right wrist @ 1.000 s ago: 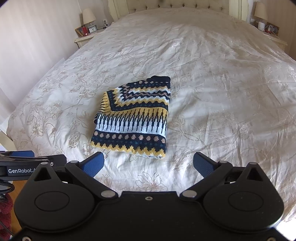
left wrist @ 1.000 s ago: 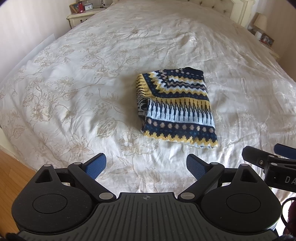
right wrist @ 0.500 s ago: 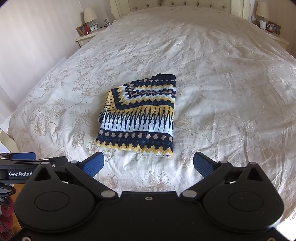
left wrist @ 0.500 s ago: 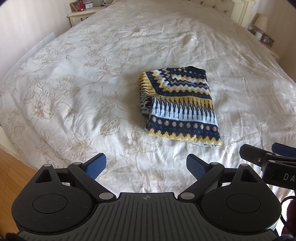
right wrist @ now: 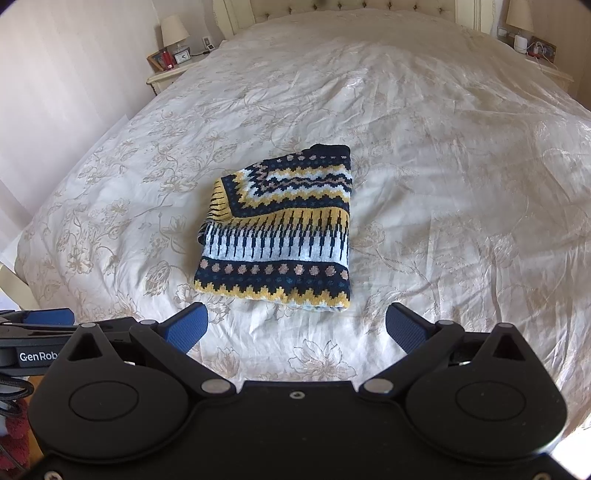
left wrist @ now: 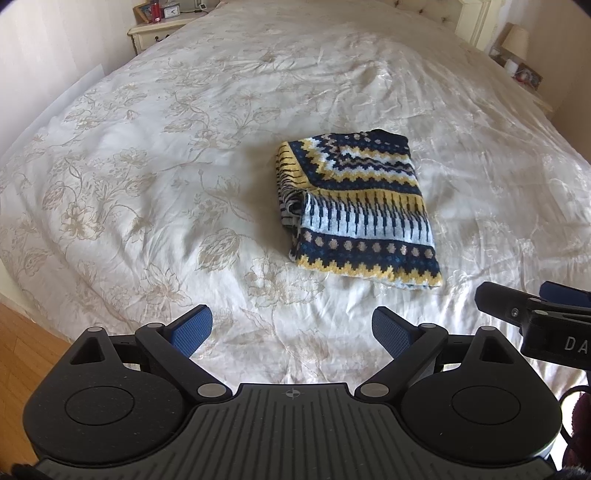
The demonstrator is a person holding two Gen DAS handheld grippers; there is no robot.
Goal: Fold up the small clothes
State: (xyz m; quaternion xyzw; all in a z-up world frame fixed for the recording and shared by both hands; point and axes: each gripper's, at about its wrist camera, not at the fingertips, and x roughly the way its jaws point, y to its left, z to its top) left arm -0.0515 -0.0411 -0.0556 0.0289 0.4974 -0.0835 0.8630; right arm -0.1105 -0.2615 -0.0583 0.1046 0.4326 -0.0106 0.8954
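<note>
A small knitted sweater [left wrist: 356,206] in navy, yellow and white patterns lies folded into a rectangle on the bed; it also shows in the right wrist view [right wrist: 280,230]. My left gripper [left wrist: 293,326] is open and empty, held above the bed's near edge, short of the sweater and to its left. My right gripper [right wrist: 295,325] is open and empty, just short of the sweater's near hem. The right gripper's side shows in the left wrist view [left wrist: 532,314], and the left gripper's side shows in the right wrist view [right wrist: 40,325].
A wide bed with a cream floral cover [left wrist: 184,155] fills both views. A nightstand with a clock and frames [right wrist: 173,62] stands at the far left, another with a lamp [right wrist: 524,33] at the far right. Wood floor [left wrist: 22,354] lies at the left.
Both grippers have drifted slightly, so the sweater sits a little further right in both views. Both stay open and empty. The sweater has not moved on the bed.
</note>
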